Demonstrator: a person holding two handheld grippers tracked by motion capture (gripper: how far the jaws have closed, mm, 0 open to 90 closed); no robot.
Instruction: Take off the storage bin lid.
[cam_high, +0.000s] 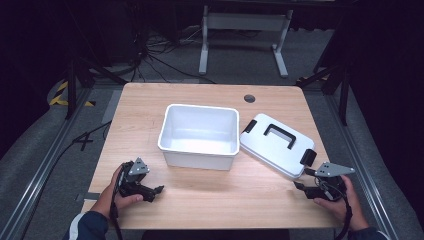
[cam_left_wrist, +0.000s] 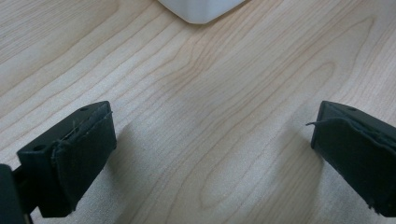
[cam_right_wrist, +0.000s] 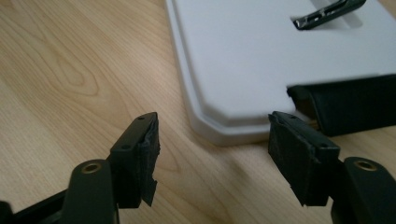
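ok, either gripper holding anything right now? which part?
Nothing is held. The left gripper is open over bare table, short of the white bin. The right gripper is open just short of the lid corner, not touching it.

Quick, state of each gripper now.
Left gripper: open, holding nothing, over bare table.
Right gripper: open, holding nothing, at the lid corner.

No readable text, labels, brands or numbers on white plastic bin, white lid or wooden table.
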